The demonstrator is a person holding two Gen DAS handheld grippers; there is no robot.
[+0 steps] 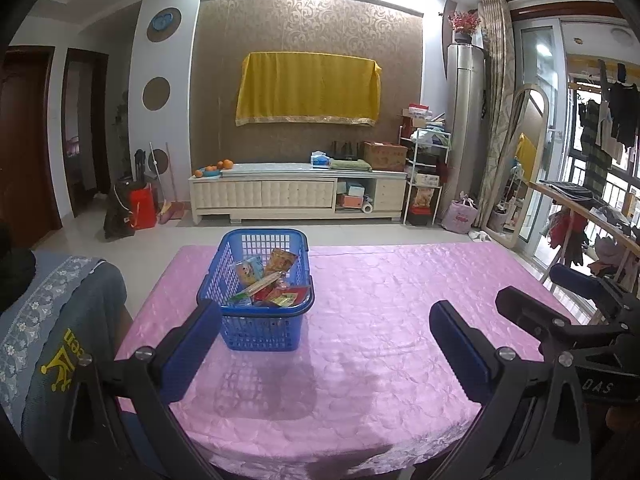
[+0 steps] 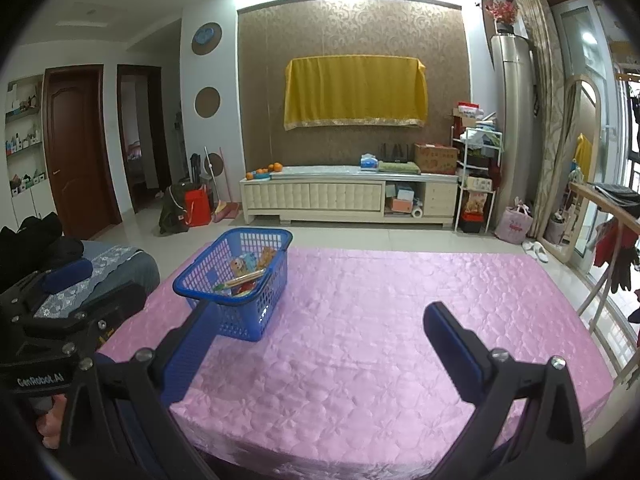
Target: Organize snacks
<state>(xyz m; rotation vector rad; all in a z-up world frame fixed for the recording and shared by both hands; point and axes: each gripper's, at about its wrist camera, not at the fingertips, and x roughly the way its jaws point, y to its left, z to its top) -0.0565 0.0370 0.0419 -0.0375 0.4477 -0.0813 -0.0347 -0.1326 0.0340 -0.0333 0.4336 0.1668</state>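
Snack packets in the blue basket, both grippers empty

We see the blue basket (image 1: pixel 260 292) of snack packets (image 1: pixel 272 280) on the pink-clothed bench (image 1: pixel 400 320), left of centre; our left gripper (image 1: pixel 324 344) and right gripper (image 2: pixel 316 344) hover nearer us, fingers spread wide, grasping nothing.

"GenRobot.AI" in white on left tongs (image 2: pixel 60 280) body, 8 o'clock, right wrist view | "DAS" on right tongs (image 1: pixel 568 284) body, 4 o'clock, left wrist view | snack packet print unreadable

Pink quilted tablecloth (image 1: pixel 400 300), yellow cloth (image 1: pixel 308 88) on wall, oranges (image 1: pixel 224 165) on cabinet (image 1: pixel 296 194)
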